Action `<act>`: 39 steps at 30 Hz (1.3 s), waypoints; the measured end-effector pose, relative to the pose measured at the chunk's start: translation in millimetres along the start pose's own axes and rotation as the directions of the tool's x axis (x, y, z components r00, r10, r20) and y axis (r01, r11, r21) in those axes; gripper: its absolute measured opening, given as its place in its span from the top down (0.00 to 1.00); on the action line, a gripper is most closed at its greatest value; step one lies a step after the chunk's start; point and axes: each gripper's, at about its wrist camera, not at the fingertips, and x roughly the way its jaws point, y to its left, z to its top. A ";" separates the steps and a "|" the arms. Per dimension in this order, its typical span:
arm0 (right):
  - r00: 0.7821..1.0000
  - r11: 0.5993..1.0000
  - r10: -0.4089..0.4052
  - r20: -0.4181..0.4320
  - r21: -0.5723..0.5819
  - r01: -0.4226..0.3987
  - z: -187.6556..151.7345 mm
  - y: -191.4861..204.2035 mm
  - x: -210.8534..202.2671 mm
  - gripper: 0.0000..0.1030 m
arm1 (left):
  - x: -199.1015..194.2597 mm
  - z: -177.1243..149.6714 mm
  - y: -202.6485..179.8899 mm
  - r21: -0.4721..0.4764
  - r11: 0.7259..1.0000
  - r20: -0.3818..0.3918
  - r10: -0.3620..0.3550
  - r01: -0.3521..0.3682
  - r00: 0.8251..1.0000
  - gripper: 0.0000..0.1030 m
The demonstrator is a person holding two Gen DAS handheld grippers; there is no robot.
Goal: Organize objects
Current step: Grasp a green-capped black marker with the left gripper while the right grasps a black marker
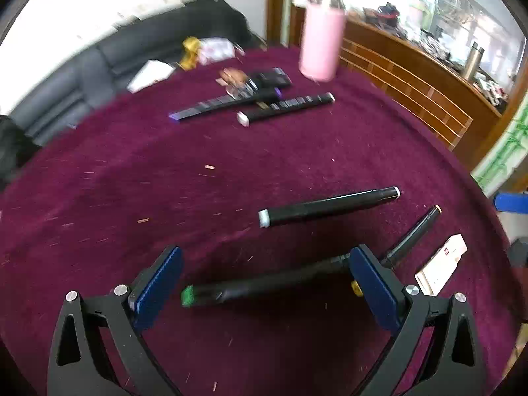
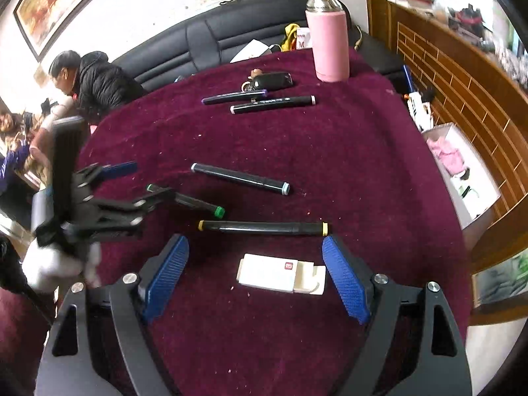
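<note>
- The left claw (image 1: 265, 283) hangs low over the maroon bench (image 1: 297, 151) at the left, released, its pads apart; the green-capped marker (image 1: 264, 288) lies on the cloth between them, not pinched.
- Just right of that marker lies the yellow-capped marker (image 2: 264, 227), near the tips of the right claw (image 2: 255, 275).
- The right claw is also released, jaws wide, above the white box (image 2: 274, 274), which sits partly slid open and not touched.
- A grey-capped marker (image 2: 241, 178) lies mid-bench; farther off, a purple-capped marker (image 2: 234, 96) and a white-capped marker (image 2: 274, 104) lie side by side by a black key fob (image 2: 272, 80).
- A pink flask (image 2: 328, 43) stands at the far right.
- My judgement: sorting has barely begun; every marker lies loose, none boxed or gathered.
</note>
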 end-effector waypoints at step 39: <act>0.981 0.960 -0.111 -0.158 -0.273 0.064 72.3 36.7 140.0 0.22 | -84.3 -117.3 -4.2 -0.212 0.976 -0.019 -0.052 0.047 0.998 0.89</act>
